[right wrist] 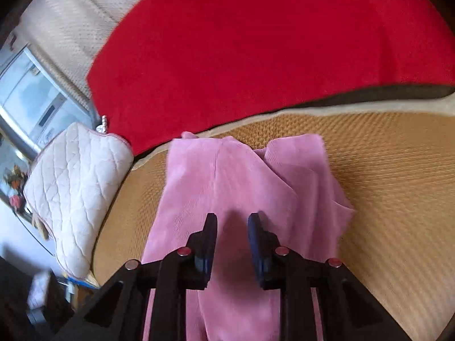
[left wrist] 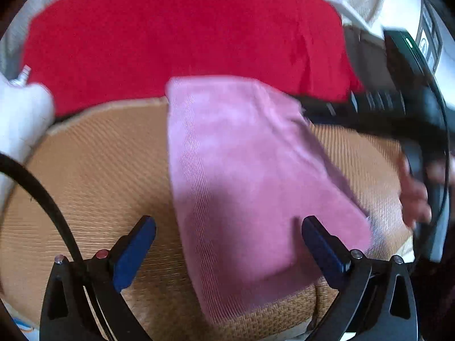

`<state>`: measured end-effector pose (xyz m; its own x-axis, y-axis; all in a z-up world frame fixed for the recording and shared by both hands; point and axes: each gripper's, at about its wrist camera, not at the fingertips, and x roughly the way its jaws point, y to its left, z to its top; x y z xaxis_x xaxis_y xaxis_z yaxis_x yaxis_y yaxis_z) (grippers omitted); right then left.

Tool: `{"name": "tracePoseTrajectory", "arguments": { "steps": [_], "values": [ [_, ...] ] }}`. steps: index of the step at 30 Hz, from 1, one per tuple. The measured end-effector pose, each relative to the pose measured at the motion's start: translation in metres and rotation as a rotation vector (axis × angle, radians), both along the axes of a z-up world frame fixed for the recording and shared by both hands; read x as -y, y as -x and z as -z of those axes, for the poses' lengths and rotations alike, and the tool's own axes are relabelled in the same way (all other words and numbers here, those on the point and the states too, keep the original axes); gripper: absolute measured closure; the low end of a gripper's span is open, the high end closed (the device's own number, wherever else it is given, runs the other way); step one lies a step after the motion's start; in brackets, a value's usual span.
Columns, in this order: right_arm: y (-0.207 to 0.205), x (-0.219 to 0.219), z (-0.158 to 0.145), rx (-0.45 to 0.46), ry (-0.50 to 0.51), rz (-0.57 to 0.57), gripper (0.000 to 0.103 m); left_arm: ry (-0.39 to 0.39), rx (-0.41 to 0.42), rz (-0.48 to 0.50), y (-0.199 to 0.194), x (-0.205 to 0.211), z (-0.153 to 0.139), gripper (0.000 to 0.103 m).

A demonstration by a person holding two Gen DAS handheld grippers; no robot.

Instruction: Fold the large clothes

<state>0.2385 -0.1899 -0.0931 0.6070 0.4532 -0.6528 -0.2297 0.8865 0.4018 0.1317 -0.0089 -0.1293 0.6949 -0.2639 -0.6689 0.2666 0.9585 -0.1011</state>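
Observation:
A pink ribbed garment (left wrist: 241, 176) lies folded into a long strip on a woven tan mat (left wrist: 99, 170). My left gripper (left wrist: 227, 227) is open and empty, its blue fingertips wide apart just above the near end of the strip. In the right wrist view the same pink garment (right wrist: 227, 184) lies under my right gripper (right wrist: 231, 227), whose blue fingers stand partly open with a narrow gap, holding nothing. The right gripper's black body (left wrist: 398, 108) shows at the right of the left wrist view, held by a hand.
A red blanket (left wrist: 184, 28) covers the surface beyond the mat (right wrist: 384, 184), also seen in the right wrist view (right wrist: 270, 42). A white quilted cushion (right wrist: 76, 196) lies to the left of the mat. A black cable (left wrist: 42, 193) crosses the left side.

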Motion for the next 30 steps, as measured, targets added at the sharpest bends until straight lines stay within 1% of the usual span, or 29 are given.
{"name": "tracePoseTrajectory", "arguments": {
  "steps": [3,5,6,7,10,12,13,16,17,18,19,20,21,23,27,30],
  "values": [
    [0.045,0.000,-0.017,0.058,0.138,0.013,0.077,-0.017,0.106,-0.069,0.035,-0.004,-0.029,0.000],
    [0.071,0.000,-0.027,0.085,0.193,0.034,0.077,-0.047,0.156,-0.115,0.057,-0.005,-0.046,0.000],
    [0.086,0.000,-0.033,0.104,0.210,0.040,0.077,-0.066,0.176,-0.134,0.066,-0.006,-0.054,0.000],
    [0.098,0.000,-0.038,0.120,0.220,0.044,0.077,-0.082,0.196,-0.150,0.066,-0.009,-0.058,0.000],
    [0.130,-0.006,-0.053,0.163,0.262,0.056,0.077,-0.123,0.266,-0.194,0.095,-0.013,-0.080,0.000],
    [0.157,-0.010,-0.064,0.208,0.289,0.066,0.077,-0.145,0.300,-0.216,0.111,-0.012,-0.093,0.000],
    [0.168,-0.010,-0.070,0.227,0.297,0.072,0.077,-0.151,0.311,-0.222,0.107,-0.015,-0.093,0.000],
    [0.202,-0.011,-0.087,0.289,0.288,0.089,0.076,-0.161,0.360,-0.240,0.136,-0.018,-0.116,0.000],
    [0.209,-0.011,-0.090,0.305,0.283,0.091,0.070,-0.163,0.373,-0.243,0.144,-0.017,-0.122,0.000],
    [0.217,-0.011,-0.096,0.321,0.280,0.097,0.062,-0.165,0.383,-0.247,0.151,-0.017,-0.127,0.000],
    [0.226,-0.012,-0.101,0.336,0.282,0.108,0.029,-0.168,0.391,-0.251,0.155,-0.017,-0.129,0.000],
    [0.237,-0.015,-0.106,0.372,0.280,0.117,0.018,-0.173,0.404,-0.256,0.161,-0.018,-0.134,0.000],
    [0.248,-0.016,-0.111,0.418,0.280,0.126,0.018,-0.175,0.412,-0.259,0.164,-0.017,-0.138,0.000],
    [0.265,-0.021,-0.118,0.460,0.308,0.132,0.018,-0.168,0.414,-0.263,0.176,-0.019,-0.145,0.000],
    [0.284,-0.019,-0.129,0.470,0.307,0.182,0.018,-0.149,0.430,-0.279,0.189,-0.023,-0.152,0.000],
    [0.295,-0.013,-0.136,0.477,0.308,0.223,0.018,-0.163,0.453,-0.320,0.200,-0.027,-0.159,0.000]
  ]
}}
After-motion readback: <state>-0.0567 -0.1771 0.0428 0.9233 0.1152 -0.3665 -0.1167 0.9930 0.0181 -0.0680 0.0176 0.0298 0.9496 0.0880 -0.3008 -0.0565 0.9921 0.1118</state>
